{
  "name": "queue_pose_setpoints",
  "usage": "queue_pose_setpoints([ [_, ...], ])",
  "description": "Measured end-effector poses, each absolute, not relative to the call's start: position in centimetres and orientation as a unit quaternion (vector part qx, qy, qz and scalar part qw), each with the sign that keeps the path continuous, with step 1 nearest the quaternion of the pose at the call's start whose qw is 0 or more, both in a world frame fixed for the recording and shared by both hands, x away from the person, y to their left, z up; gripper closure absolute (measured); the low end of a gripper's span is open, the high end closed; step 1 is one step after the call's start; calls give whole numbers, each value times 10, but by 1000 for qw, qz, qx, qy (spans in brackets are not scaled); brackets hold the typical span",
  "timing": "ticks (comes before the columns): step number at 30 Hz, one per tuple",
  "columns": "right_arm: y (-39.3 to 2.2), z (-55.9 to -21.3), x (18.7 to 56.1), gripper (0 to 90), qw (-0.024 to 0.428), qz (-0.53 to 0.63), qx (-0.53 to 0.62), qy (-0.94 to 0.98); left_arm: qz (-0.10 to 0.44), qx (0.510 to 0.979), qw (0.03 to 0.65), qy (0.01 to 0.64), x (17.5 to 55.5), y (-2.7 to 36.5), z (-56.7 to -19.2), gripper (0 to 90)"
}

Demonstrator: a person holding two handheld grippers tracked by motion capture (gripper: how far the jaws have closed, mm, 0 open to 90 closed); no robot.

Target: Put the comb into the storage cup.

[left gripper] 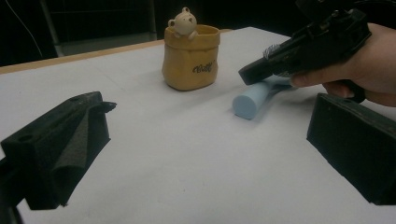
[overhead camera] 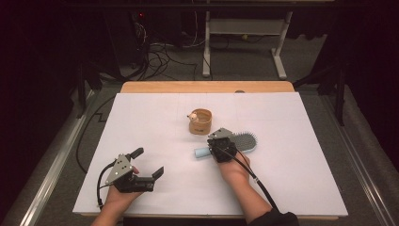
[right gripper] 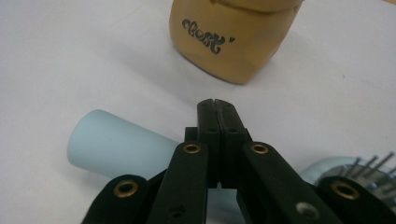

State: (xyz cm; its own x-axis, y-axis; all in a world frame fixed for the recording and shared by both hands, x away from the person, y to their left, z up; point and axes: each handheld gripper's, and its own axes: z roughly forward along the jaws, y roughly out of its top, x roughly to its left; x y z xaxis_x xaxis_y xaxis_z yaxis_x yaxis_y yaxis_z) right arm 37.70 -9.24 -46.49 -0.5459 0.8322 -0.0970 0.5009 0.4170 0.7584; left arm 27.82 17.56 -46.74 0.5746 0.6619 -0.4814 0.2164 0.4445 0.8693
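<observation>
From the high view, a hairbrush [overhead camera: 235, 144] with a pale blue handle lies flat near the middle of the white table [overhead camera: 291, 188], just in front of a small tan pot [overhead camera: 200, 121] with a bear figure on its rim. The right gripper [overhead camera: 220, 142] sits directly above the brush's handle, where handle meets bristle head. The left gripper [overhead camera: 149, 162] rests well apart at the near left, its jaws spread wide with nothing between them.

In the left gripper view, both black jaws stand far apart over bare table. Beyond them stand the pot [left gripper: 190, 57] and the brush handle's blunt end [left gripper: 252, 101], with the right gripper [left gripper: 252, 73] held over it.

In the right gripper view, the jaws are pressed together, tips meeting, pinching nothing. The brush handle [right gripper: 116, 145] lies crosswise beneath them; the pot [right gripper: 233, 35] stands just beyond.
</observation>
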Motion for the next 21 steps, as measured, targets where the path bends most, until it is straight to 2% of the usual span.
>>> queue_pose_setpoints([
  [21,-133,-457,330,900,189,346,366,843,156,505,728,437,279,174,-469,2],
])
